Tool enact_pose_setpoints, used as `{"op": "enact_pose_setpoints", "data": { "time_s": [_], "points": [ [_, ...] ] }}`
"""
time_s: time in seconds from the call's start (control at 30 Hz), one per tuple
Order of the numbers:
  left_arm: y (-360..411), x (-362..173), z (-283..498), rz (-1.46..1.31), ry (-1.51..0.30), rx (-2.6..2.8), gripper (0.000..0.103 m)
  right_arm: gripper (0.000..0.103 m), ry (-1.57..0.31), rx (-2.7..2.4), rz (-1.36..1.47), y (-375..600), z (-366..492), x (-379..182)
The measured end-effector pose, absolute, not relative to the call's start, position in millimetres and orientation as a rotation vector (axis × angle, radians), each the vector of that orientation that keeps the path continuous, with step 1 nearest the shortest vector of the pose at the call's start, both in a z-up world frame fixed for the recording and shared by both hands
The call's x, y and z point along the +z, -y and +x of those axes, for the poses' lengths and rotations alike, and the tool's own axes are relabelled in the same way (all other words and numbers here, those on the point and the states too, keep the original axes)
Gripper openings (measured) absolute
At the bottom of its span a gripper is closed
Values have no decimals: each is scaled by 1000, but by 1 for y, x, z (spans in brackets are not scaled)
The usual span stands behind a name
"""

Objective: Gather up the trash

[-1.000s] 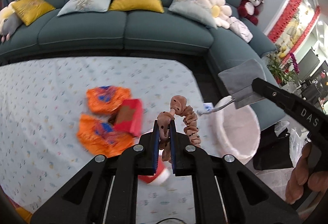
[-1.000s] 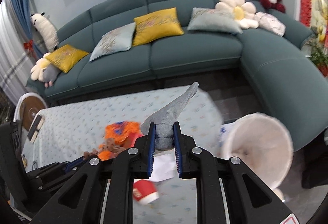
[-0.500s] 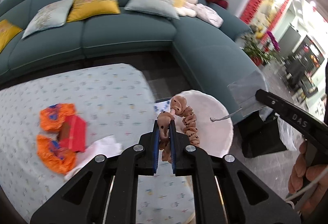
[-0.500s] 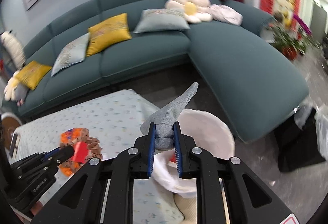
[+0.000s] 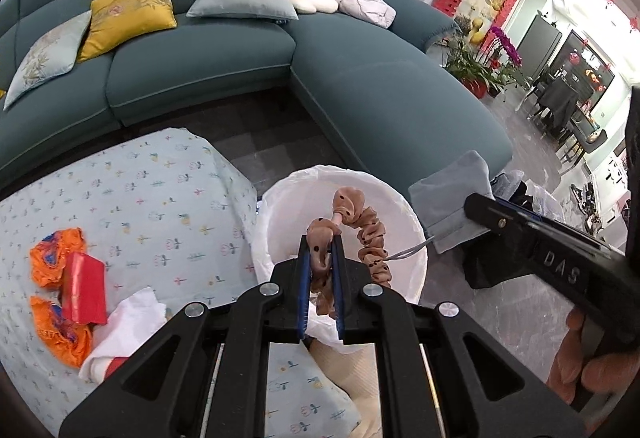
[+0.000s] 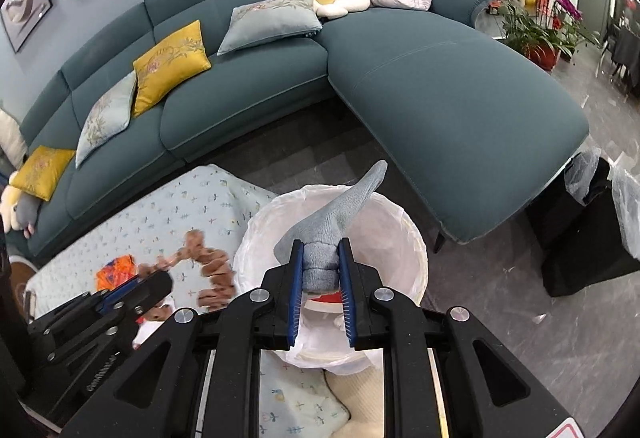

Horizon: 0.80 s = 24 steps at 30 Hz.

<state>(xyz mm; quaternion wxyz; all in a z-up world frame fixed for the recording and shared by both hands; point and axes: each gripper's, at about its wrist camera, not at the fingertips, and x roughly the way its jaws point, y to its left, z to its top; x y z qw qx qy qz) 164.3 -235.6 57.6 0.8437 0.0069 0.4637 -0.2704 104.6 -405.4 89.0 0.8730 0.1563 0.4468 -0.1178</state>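
A: While both tools hang over the white-lined bin (image 5: 280,205), what is each one carrying?

B: The left gripper (image 5: 320,278) is clamped on a tan spotted scrunchie (image 5: 370,238), which dangles above the bin's mouth. The right gripper (image 6: 320,278) is clenched around a folded grey sock (image 6: 332,222), also above the bin.

A: What might go wrong?

B: In my judgement, the scrunchie's loop could snag on a finger at release and drop outside the bin's rim. The sock's long toe might drape over the bin's edge.

A: Anything left?

B: Orange wrappers (image 5: 54,258), a red packet (image 5: 84,288) and a white tissue (image 5: 124,326) lie on the table beside the bin.
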Motion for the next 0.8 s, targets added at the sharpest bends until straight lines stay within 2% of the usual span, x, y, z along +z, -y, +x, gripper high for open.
{"op": "enact_pose_setpoints", "data": {
  "time_s": [0.17,0.3,0.47,0.8],
  "points": [
    [237,49,169,-3,-1002,-547,15,28,-924,-287,302,405,105,87],
    [236,46,170,-3,-1007,-537,20,33,-913,-282,296,401,106,89],
    [234,46,171,-14,-1011,-532,25,34,-903,-276,299,400,106,91],
    [226,47,173,-27,-1016,-513,25,34,-899,-270,289,396,105,95]
  ]
}}
